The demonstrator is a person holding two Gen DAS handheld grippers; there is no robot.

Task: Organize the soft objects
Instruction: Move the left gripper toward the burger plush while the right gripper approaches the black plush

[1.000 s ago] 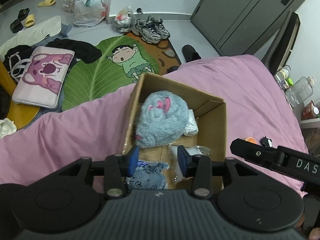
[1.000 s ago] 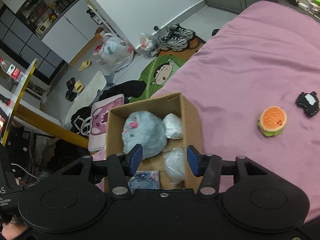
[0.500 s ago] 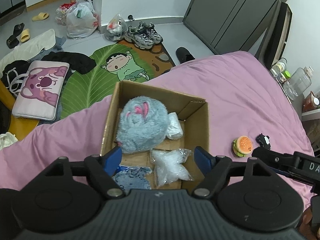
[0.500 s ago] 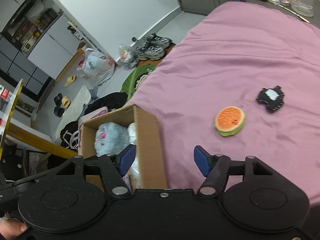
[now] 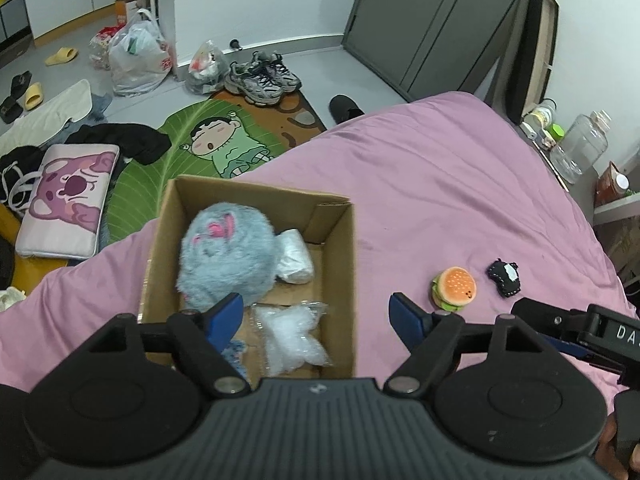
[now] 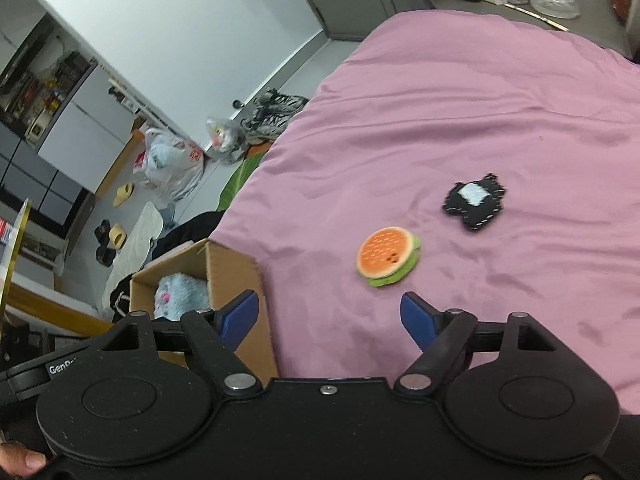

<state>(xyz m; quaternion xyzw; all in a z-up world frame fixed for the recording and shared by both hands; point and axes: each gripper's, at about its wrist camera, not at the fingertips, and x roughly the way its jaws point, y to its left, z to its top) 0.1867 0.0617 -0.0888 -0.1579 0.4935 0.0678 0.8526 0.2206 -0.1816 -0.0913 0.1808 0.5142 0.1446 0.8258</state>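
Observation:
A cardboard box sits on the pink bed cover. It holds a fluffy grey-blue plush, a white wrapped bundle, a clear plastic bag and a small blue plush, mostly hidden. My left gripper hovers open over the box's right wall, nothing between its fingers. A burger plush and a black patch toy lie on the cover. My right gripper hangs just short of the burger, empty, its jaws still opening. The box is at its left.
Beyond the bed edge the floor holds a leaf-shaped cartoon mat, a pink pillow, sneakers, plastic bags and slippers. A clear jar and bottles stand on a shelf at the right. The right gripper's body shows at lower right.
Both grippers opened wider and drew back from the box. The right one swung right, from over the box to the cover near the burger plush. The clear bag now lies in the box.

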